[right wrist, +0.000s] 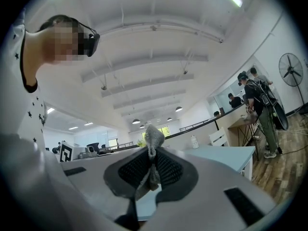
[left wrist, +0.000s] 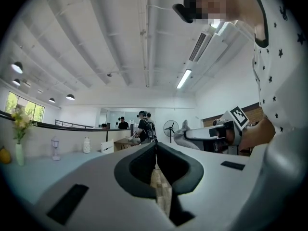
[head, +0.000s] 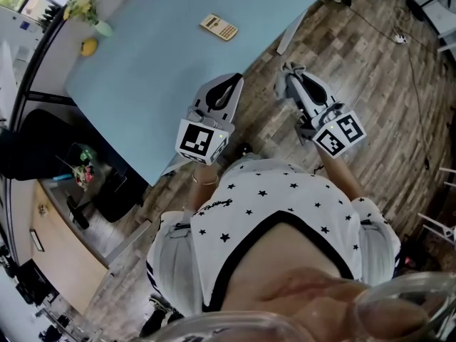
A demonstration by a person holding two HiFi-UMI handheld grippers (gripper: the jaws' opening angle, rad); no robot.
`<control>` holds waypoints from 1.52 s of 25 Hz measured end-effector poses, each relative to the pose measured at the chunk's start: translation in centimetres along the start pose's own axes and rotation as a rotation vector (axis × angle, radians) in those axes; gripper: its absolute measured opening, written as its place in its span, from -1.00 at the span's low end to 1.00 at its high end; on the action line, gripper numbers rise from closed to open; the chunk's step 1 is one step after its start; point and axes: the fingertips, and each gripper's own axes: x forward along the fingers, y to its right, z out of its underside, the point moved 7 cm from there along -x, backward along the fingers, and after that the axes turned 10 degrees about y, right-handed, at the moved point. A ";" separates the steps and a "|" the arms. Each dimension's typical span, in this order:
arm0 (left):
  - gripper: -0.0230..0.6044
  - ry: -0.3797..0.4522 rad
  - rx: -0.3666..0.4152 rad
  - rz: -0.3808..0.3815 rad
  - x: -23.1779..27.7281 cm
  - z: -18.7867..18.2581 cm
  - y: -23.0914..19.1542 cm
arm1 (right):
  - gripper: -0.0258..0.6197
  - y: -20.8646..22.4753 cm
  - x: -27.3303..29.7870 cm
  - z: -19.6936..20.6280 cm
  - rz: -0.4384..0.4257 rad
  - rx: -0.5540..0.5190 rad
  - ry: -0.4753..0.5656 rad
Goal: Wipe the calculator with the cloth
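Observation:
A tan calculator (head: 219,26) lies flat on the light blue table (head: 164,70), far from both grippers. My left gripper (head: 229,78) is held over the table's near corner, jaws shut with nothing between them (left wrist: 155,150). My right gripper (head: 291,73) hovers beyond the table over the wooden floor, shut on a grey cloth (head: 293,68). In the right gripper view the cloth (right wrist: 152,143) sticks up in a bunch from between the jaws. In the left gripper view the right gripper (left wrist: 185,134) shows with the cloth at its tip.
A vase of yellow flowers (head: 87,11) and a yellow fruit (head: 88,46) stand at the table's far left. A dark chair (head: 35,144) and a wooden cabinet (head: 64,262) sit to the left. Several people (left wrist: 144,126) stand in the distance by a fan (left wrist: 170,128).

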 end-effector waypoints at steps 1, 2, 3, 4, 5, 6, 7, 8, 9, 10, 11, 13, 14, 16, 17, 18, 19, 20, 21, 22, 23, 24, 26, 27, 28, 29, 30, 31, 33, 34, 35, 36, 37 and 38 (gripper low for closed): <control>-0.83 0.001 0.002 -0.003 0.0 0.0 -0.5 | -0.80 0.0 0.4 0.1 0.000 -0.001 0.000; -0.83 0.001 0.002 -0.008 -0.1 0.0 -1.0 | -0.80 0.0 0.8 0.3 -0.002 -0.001 0.000; -0.83 0.000 0.002 -0.014 -0.2 0.1 -1.4 | -0.80 0.0 1.1 0.4 -0.004 0.000 -0.001; -0.83 -0.003 -0.001 -0.018 -0.2 0.2 -1.7 | -0.80 0.0 1.4 0.5 -0.006 0.001 -0.004; -0.83 -0.005 -0.006 -0.019 -0.1 0.3 -1.9 | -0.80 0.1 1.6 0.6 -0.009 0.002 -0.008; -0.83 -0.007 -0.014 -0.017 0.0 0.4 -2.0 | -0.80 0.2 1.9 0.7 -0.011 0.003 -0.012; -0.83 -0.007 -0.022 -0.012 0.2 0.6 -2.1 | -0.80 0.4 2.1 0.9 -0.014 0.007 -0.017; -0.83 -0.009 -0.030 -0.008 0.3 0.7 -2.1 | -0.80 0.7 2.4 1.1 -0.018 0.015 -0.021; -0.83 -0.012 -0.034 -0.010 0.4 0.9 -2.2 | -0.80 0.9 2.8 1.3 -0.026 0.023 -0.026; -0.83 -0.016 -0.036 -0.017 0.5 1.1 -2.3 | -0.80 1.2 3.2 1.5 -0.037 0.029 -0.032; -0.83 -0.020 -0.034 -0.030 0.4 1.2 -2.5 | -0.80 1.4 3.7 1.7 -0.053 0.031 -0.039; -0.83 -0.026 -0.022 -0.068 0.1 1.3 -3.2 | -0.80 1.9 5.1 2.0 -0.093 0.030 -0.051; -0.83 -0.028 -0.012 -0.092 -0.1 1.2 -3.6 | -0.80 2.2 5.9 2.1 -0.115 0.033 -0.053; -0.83 -0.032 0.011 -0.151 -0.5 1.1 -4.8 | -0.80 2.8 7.8 2.5 -0.162 0.051 -0.052; -0.83 -0.035 0.021 -0.182 -0.6 1.0 -5.4 | -0.80 3.2 8.8 2.7 -0.185 0.063 -0.052; -0.83 -0.038 0.029 -0.211 -0.6 1.0 -6.0 | -0.80 3.6 9.8 2.9 -0.208 0.073 -0.056; -0.83 -0.041 0.036 -0.240 -0.5 1.0 -6.6 | -0.80 4.0 10.8 3.2 -0.231 0.082 -0.062; -0.83 -0.045 0.039 -0.268 -0.4 1.0 -7.1 | -0.80 4.4 11.8 3.4 -0.255 0.091 -0.069; -0.83 -0.047 0.039 -0.295 -0.1 1.1 -7.7 | -0.80 4.8 12.9 3.6 -0.282 0.099 -0.076; -0.83 -0.047 0.035 -0.317 0.2 1.2 -8.3 | -0.80 5.3 14.0 3.7 -0.310 0.106 -0.082; -0.83 -0.044 0.030 -0.338 0.5 1.3 -8.9 | -0.80 5.8 15.1 3.8 -0.336 0.110 -0.087; -0.83 -0.041 0.027 -0.358 0.9 1.4 -9.4 | -0.80 6.4 16.1 3.9 -0.357 0.113 -0.092; -0.83 -0.043 0.032 -0.403 1.7 1.7 -10.4 | -0.80 7.6 17.8 4.2 -0.387 0.125 -0.101; -0.83 -0.050 0.037 -0.421 2.2 1.9 -10.9 | -0.80 8.3 18.7 4.3 -0.398 0.135 -0.105; -0.83 -0.057 0.039 -0.433 2.8 2.1 -11.4 | -0.80 9.0 19.5 4.4 -0.409 0.145 -0.108; -0.83 -0.063 0.039 -0.440 3.5 2.3 -11.8 | -0.80 9.7 20.2 4.5 -0.420 0.151 -0.112; -0.83 -0.066 0.039 -0.445 4.2 2.5 -12.1 | -0.80 10.4 20.9 4.6 -0.428 0.155 -0.116; -0.83 -0.068 0.038 -0.452 4.8 2.6 -12.4 | -0.80 11.0 21.5 4.7 -0.435 0.160 -0.120; -0.83 -0.071 0.042 -0.476 5.7 2.8 -13.1 | -0.80 12.1 22.6 5.0 -0.448 0.178 -0.129; -0.83 -0.074 0.045 -0.491 6.0 2.8 -13.3 | -0.80 12.5 23.1 5.1 -0.458 0.188 -0.135; -0.83 -0.077 0.049 -0.506 6.2 2.8 -13.6 | -0.80 12.8 23.7 5.3 -0.470 0.194 -0.141; -0.83 -0.080 0.052 -0.522 6.3 2.7 -13.8 | -0.80 13.1 24.2 5.3 -0.483 0.198 -0.147; -0.83 -0.083 0.054 -0.538 6.4 2.7 -14.0 | -0.80 13.3 24.6 5.4 -0.496 0.200 -0.152; -0.83 -0.085 0.055 -0.553 6.4 2.7 -14.1 | -0.80 13.5 25.1 5.5 -0.507 0.202 -0.156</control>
